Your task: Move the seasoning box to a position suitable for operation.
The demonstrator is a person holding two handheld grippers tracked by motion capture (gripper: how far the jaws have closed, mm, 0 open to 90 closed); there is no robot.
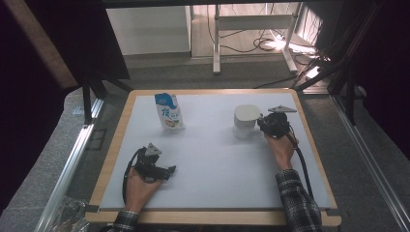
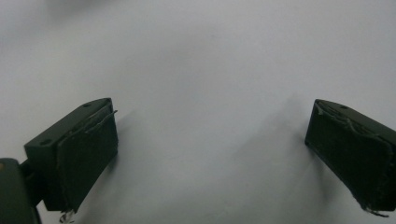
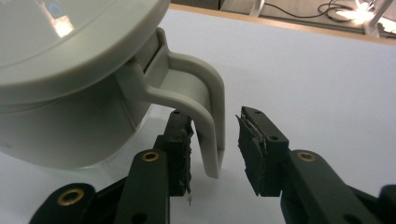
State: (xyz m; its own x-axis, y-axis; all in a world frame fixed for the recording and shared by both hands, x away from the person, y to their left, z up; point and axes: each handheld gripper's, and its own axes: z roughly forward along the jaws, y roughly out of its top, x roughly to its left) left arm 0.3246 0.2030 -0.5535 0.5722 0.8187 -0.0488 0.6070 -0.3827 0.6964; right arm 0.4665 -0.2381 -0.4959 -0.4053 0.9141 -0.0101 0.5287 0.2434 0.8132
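Note:
A white lidded jug (image 1: 245, 121) stands right of centre on the white mat (image 1: 217, 164). Its curved handle (image 3: 205, 98) points toward my right gripper (image 1: 263, 122). In the right gripper view the handle hangs between the jaws of that gripper (image 3: 215, 135): the left pad sits close against it and a gap remains at the right pad, so the gripper is open. A blue and white carton (image 1: 169, 113) stands upright at the back left of the mat. My left gripper (image 1: 171, 170) rests low at the front left, and its jaws (image 2: 210, 154) are wide open over bare mat.
The mat lies on a wooden tabletop (image 1: 212, 217) with metal rails (image 1: 72, 159) along both sides. Beyond the far edge are a desk's white legs (image 1: 216, 43) and cables (image 1: 270, 43) on the floor. A crumpled plastic bag (image 1: 67, 215) lies at the front left corner.

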